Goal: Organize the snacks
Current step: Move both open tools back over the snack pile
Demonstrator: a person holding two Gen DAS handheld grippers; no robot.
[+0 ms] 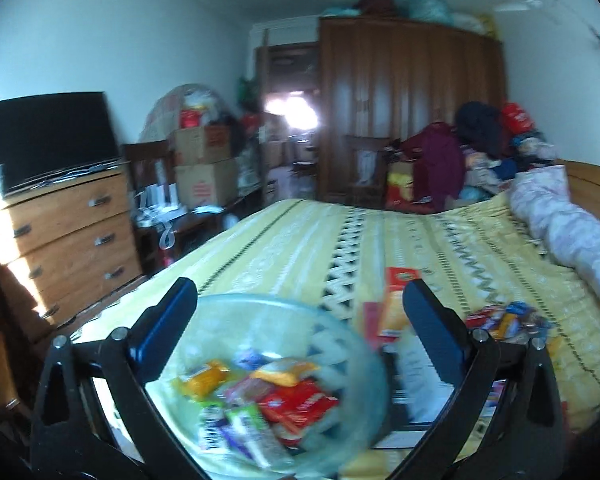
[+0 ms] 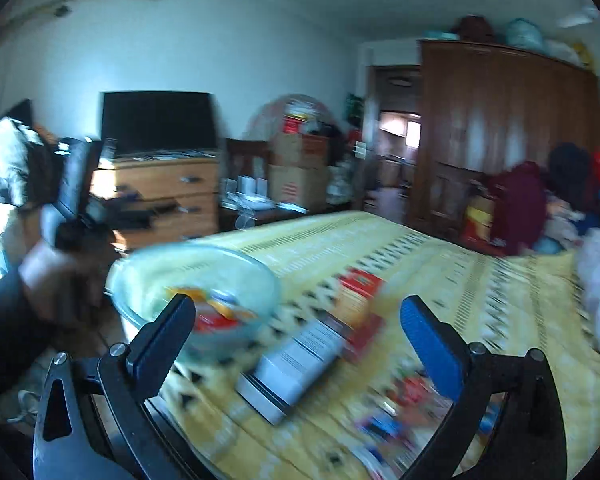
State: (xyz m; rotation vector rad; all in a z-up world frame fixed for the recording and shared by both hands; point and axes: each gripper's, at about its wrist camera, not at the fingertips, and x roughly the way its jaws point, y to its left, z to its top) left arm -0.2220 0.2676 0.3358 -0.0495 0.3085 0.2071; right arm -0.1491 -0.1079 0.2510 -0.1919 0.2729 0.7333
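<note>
From the left wrist camera, the left gripper has its jaws spread wide with nothing pinched between the blue pads; it hangs above a clear glass bowl that rests on the yellow patterned bedspread. Inside the bowl lies a heap of small snack packets, orange, red, green and purple, blurred by motion. Just beyond the bowl's far rim a red and orange box lies flat on the bedspread, and a white box lies beside the bowl to the right. Further right, a loose pile of wrapped snacks sits on the cover, apart from the bowl. A wooden dresser with a dark television on top stands at the left, and a brown wardrobe fills the far wall. From the right wrist camera, the right gripper is likewise wide open and holds nothing. The bowl sits at the near left edge of the bed with snacks inside, the white box lies tilted in the middle, the red and orange box is just behind it, and the loose snacks smear across the lower right. At the far left a person's hand in a dark sleeve grips the other tool.
</note>
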